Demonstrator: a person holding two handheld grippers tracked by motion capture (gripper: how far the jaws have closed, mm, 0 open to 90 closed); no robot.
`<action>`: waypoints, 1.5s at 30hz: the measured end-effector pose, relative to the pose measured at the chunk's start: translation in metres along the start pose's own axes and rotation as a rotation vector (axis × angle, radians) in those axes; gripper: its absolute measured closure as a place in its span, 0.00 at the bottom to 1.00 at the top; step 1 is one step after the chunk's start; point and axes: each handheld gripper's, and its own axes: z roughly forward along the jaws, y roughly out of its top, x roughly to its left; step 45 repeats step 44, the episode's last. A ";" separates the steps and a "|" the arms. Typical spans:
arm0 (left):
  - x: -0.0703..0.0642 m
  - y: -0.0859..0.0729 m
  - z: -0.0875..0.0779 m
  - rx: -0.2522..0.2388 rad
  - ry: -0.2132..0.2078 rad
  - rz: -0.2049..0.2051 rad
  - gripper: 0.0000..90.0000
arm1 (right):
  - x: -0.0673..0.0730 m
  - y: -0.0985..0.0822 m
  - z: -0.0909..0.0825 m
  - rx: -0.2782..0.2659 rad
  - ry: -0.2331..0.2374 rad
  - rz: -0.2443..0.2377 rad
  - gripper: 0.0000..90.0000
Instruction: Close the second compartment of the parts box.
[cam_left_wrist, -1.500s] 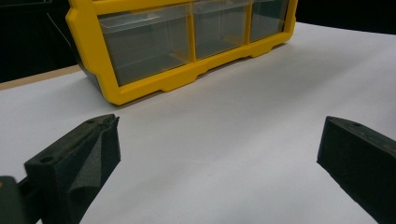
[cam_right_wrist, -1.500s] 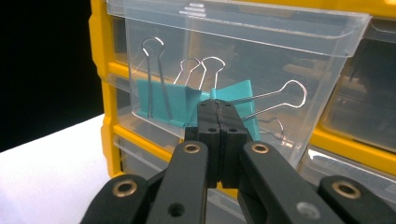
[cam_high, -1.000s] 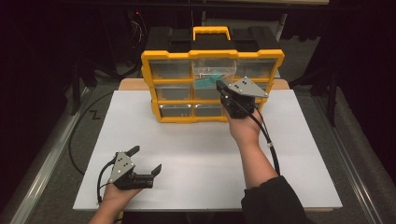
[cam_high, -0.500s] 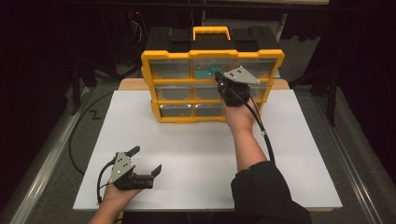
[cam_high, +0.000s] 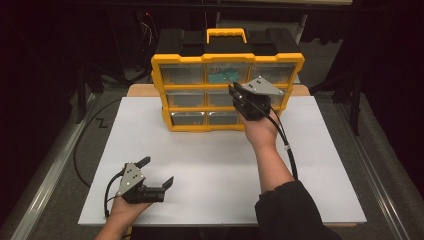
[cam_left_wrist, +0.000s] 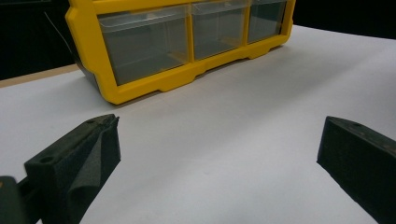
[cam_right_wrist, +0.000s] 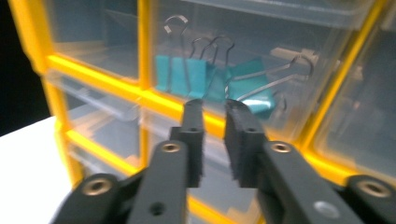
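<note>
A yellow drawer cabinet (cam_high: 227, 62) with clear drawers stands at the back of the white table. Its top middle drawer holds teal binder clips (cam_high: 218, 78) (cam_right_wrist: 187, 77). My right gripper (cam_high: 234, 91) is up against the cabinet's front, just below that drawer. In the right gripper view its jaws (cam_right_wrist: 214, 109) have just been opening to a narrow gap with nothing between them, in front of the yellow frame (cam_right_wrist: 154, 100). My left gripper (cam_high: 157, 171) rests near the table's front left, open wide and holding nothing (cam_left_wrist: 219, 140). It faces the cabinet's bottom row (cam_left_wrist: 140, 88).
The white table top (cam_high: 210, 165) spreads between the two grippers. A black cable (cam_high: 287, 150) trails from the right gripper along the forearm. Dark floor and stands surround the table. The cabinet's other clear drawers look shut.
The right hand has edged slightly up along the cabinet's front, and its forearm has shifted. The left gripper has kept still.
</note>
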 end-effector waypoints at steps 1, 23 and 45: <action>0.000 0.000 0.000 -0.001 -0.003 -0.003 0.00 | 0.001 -0.002 -0.004 0.002 0.010 0.005 0.82; -0.001 -0.001 0.005 0.026 0.007 0.032 0.00 | 0.015 -0.117 -0.085 0.153 0.097 0.018 0.02; 0.001 -0.001 0.000 0.036 0.024 0.008 0.00 | -0.002 -0.170 -0.129 0.174 0.054 0.058 0.01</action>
